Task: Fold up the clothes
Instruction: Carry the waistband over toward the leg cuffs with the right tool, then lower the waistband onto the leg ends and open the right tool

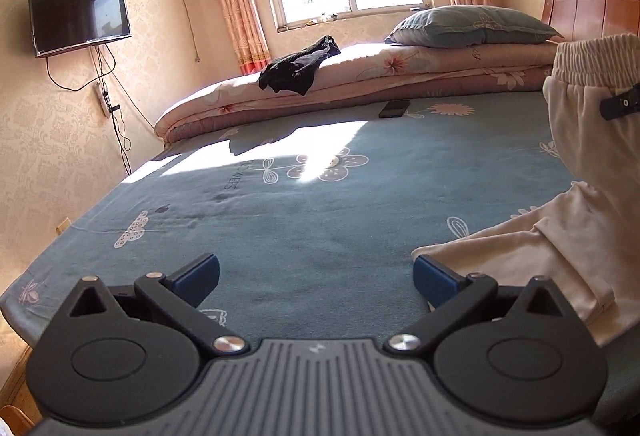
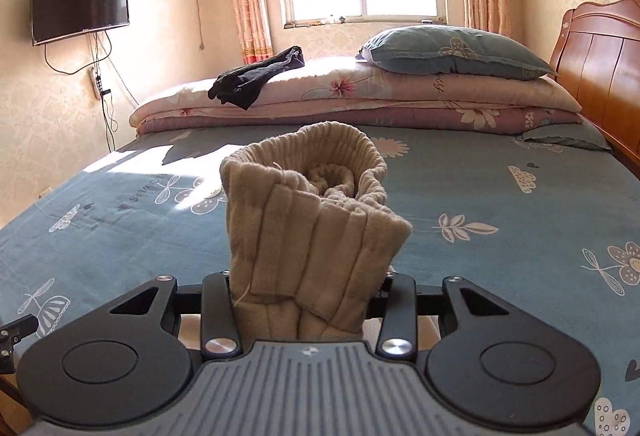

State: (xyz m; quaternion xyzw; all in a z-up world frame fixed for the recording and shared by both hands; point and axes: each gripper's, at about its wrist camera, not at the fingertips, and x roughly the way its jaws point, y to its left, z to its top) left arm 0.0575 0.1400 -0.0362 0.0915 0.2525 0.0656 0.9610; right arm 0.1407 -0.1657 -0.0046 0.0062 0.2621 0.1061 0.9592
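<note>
Jaws of the left gripper (image 1: 316,278) stand spread wide, blue pads apart, nothing between them; only the blue floral sheet (image 1: 320,220) lies beneath. Jaws of the right gripper (image 2: 310,288) are drawn in on the bunched elastic waistband of the cream trousers (image 2: 316,220), which rises upright out of the grip at the centre of the right wrist view. From the left wrist view the same trousers (image 1: 576,172) hang at 3 o'clock, waistband uppermost, a black part of the right gripper visible against the cloth; the legs trail down to 4 o'clock and rest on the sheet, their end lying just beside the left gripper's right pad. Background, both views: folded quilts (image 2: 360,96) at 12 o'clock, a blue-grey pillow (image 2: 452,52) on top at 1 o'clock, a black garment (image 2: 256,76) at 11 o'clock. A dark phone (image 1: 394,108) lies on the sheet near the quilts. Wall television (image 1: 78,14) at 10 o'clock; wooden headboard (image 2: 600,64) at 2 o'clock.
</note>
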